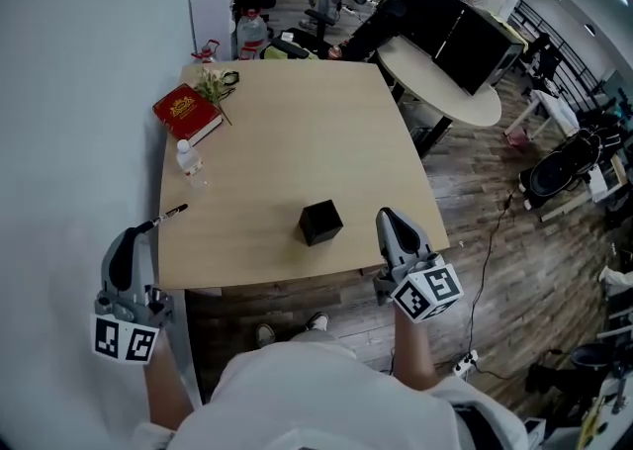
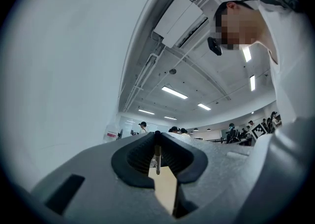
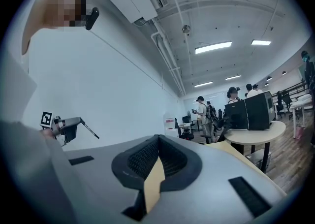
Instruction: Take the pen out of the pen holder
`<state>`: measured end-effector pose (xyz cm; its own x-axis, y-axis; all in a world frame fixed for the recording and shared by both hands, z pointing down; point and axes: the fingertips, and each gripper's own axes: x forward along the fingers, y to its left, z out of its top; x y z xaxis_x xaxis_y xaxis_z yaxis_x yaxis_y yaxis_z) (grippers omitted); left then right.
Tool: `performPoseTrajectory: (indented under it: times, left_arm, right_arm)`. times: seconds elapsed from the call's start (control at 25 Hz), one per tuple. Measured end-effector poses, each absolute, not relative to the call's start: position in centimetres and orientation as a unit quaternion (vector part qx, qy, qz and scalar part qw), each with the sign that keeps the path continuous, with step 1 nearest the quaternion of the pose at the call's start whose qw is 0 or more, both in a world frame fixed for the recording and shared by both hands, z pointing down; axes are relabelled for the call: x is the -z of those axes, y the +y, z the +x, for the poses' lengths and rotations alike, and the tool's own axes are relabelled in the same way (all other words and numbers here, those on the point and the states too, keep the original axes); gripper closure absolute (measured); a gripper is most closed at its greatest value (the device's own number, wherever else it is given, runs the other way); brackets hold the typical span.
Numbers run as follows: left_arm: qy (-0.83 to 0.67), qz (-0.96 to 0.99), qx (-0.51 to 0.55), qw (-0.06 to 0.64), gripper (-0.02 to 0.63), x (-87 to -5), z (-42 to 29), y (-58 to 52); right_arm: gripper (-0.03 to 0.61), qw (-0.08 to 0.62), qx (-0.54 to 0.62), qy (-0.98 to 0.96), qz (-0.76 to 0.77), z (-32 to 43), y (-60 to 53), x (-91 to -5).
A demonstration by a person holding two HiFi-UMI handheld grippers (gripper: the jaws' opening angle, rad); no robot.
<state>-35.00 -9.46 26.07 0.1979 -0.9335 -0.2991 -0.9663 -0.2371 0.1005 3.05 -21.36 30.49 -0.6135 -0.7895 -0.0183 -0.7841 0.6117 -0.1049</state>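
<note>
At the near left, the left gripper is clamped on the pen, a slim, dark stick whose long axis runs far-right over the table edge. The black pen holder stands well apart to the right, nearer the right gripper, which is closed and empty.

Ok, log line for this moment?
left gripper: jaws shut on pen, clear of pen holder | right gripper: jaws shut, empty | pen holder: upright on table
</note>
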Motion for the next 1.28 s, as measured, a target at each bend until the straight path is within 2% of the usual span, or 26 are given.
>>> performPoseTrajectory:
  times: [1.28]
  left_arm:
    - [0.565,-0.809,-0.159,0.037,0.565,-27.7,-31.1,-10.3]
  right_arm:
    - [0.577,0.005,0.031,0.891,-0.453,4.4,-17.1,-32.3]
